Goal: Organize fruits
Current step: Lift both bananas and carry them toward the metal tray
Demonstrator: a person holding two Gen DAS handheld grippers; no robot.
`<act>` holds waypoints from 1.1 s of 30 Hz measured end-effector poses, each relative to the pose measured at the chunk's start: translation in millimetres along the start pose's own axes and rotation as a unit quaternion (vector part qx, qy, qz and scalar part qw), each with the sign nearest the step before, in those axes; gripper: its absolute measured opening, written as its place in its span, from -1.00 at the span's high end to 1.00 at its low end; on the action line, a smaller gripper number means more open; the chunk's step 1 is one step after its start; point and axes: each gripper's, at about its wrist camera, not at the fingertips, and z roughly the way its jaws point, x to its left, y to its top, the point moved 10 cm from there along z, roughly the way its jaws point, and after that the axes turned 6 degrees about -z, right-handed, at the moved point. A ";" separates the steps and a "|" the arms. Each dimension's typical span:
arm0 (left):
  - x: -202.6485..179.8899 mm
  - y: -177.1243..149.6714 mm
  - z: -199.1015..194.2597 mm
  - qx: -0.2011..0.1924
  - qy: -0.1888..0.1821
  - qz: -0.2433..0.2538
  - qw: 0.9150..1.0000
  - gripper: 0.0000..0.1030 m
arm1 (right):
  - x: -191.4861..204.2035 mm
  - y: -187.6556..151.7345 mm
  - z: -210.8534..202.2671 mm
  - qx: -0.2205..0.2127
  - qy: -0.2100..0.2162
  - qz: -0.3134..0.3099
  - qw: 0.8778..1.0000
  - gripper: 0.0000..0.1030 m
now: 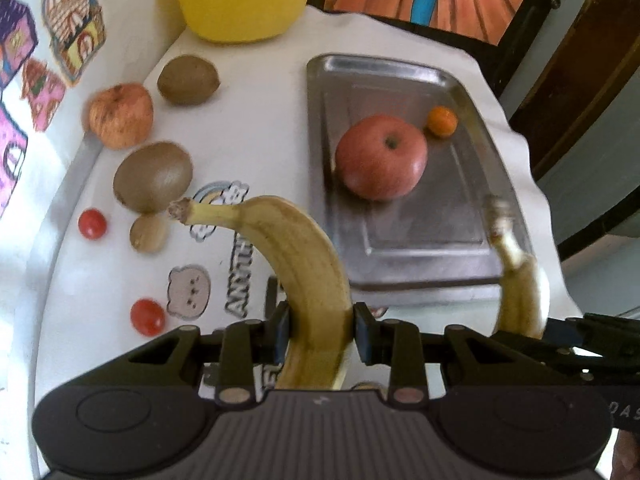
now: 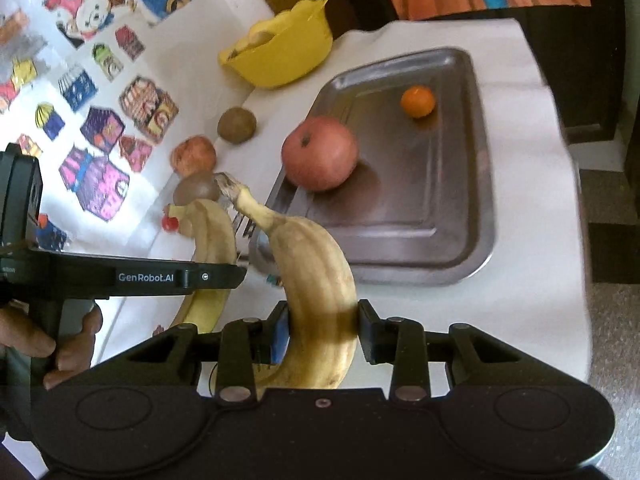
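Observation:
My left gripper (image 1: 321, 330) is shut on a banana (image 1: 296, 264), held above the white table near the front edge of the metal tray (image 1: 400, 280). My right gripper (image 2: 323, 330) is shut on a second banana (image 2: 316, 280), also near the tray (image 2: 460, 200); this banana shows at the right of the left wrist view (image 1: 520, 296). A large red apple (image 1: 380, 156) and a small orange (image 1: 442, 121) lie in the tray. Left of the tray lie a smaller apple (image 1: 120, 116), two kiwis (image 1: 152, 176) (image 1: 188, 79), a small brown fruit (image 1: 148, 232) and two cherry tomatoes (image 1: 92, 223) (image 1: 147, 317).
A yellow bowl (image 1: 240, 4) with fruit pieces stands at the back of the table. A wall with stickers (image 1: 72, 40) runs along the left. The table drops off at the right edge (image 2: 576, 240). The left gripper's body (image 2: 120, 276) crosses the right wrist view.

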 end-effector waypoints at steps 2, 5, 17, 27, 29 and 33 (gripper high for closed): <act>-7.0 8.3 -3.1 -0.010 0.002 0.000 1.000 0.31 | -6.9 6.9 -6.5 -0.007 0.005 -0.002 1.000 0.28; -16.3 22.1 -9.1 -0.024 0.005 -0.001 1.000 0.31 | -16.3 17.0 -14.5 -0.012 0.019 -0.007 1.000 0.28; -40.1 95.8 -19.8 -0.094 0.021 0.004 0.995 0.31 | -48.6 73.1 -42.7 -0.050 0.073 0.034 0.995 0.28; -63.0 143.9 16.5 -0.112 0.018 0.020 0.993 0.31 | -63.5 104.4 -24.3 -0.043 0.062 -0.003 0.997 0.28; -66.7 150.1 25.1 -0.109 0.018 0.029 0.993 0.30 | -66.1 104.1 -19.5 -0.031 0.060 -0.011 0.998 0.28; -67.3 159.1 43.9 -0.096 0.018 0.040 0.994 0.30 | -75.6 99.8 -6.0 -0.006 0.053 -0.004 0.999 0.28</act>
